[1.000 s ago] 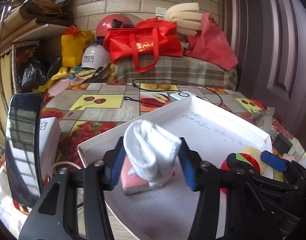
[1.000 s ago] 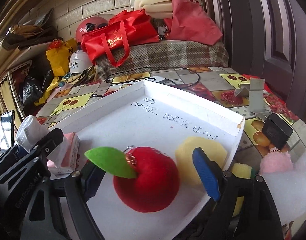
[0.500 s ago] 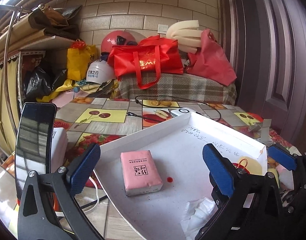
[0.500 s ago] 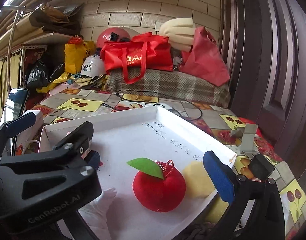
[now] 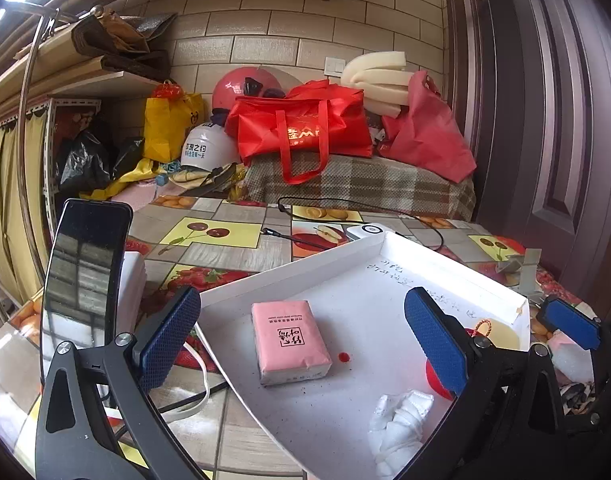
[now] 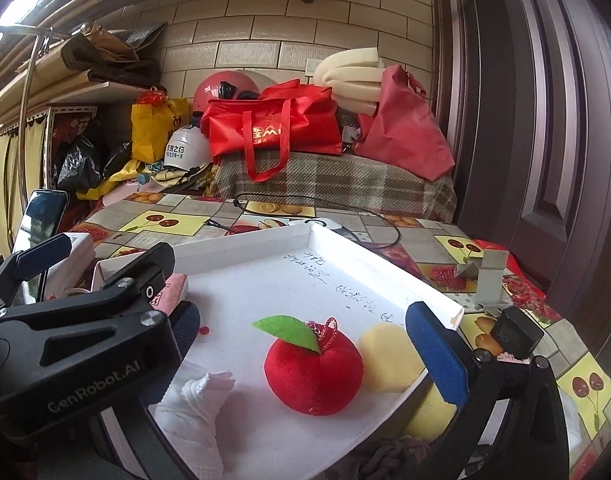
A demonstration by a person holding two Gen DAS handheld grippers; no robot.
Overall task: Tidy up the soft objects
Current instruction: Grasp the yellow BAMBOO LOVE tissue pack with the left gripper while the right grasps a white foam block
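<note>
A white tray [image 5: 345,248] lies on the table and also shows in the right wrist view [image 6: 345,252]. In it lie a pink tissue pack [image 5: 289,340], a crumpled white cloth [image 5: 397,420], a red plush apple [image 6: 313,372] with a green leaf, and a yellow sponge [image 6: 389,356]. The white cloth also shows in the right wrist view [image 6: 201,412]. My left gripper [image 5: 301,344] is open and empty, raised above the tissue pack. My right gripper [image 6: 301,352] is open and empty, raised above the apple.
A phone [image 5: 85,264] stands on a white box at the left. A black cable [image 5: 345,204] runs behind the tray. Another yellow sponge [image 6: 429,416] and a black adapter [image 6: 513,332] lie right of the tray. Bags and helmets crowd the back.
My left gripper opened and let go of the white cloth, which dropped into the tray near its front. Both grippers have risen and drawn back from the tray.
</note>
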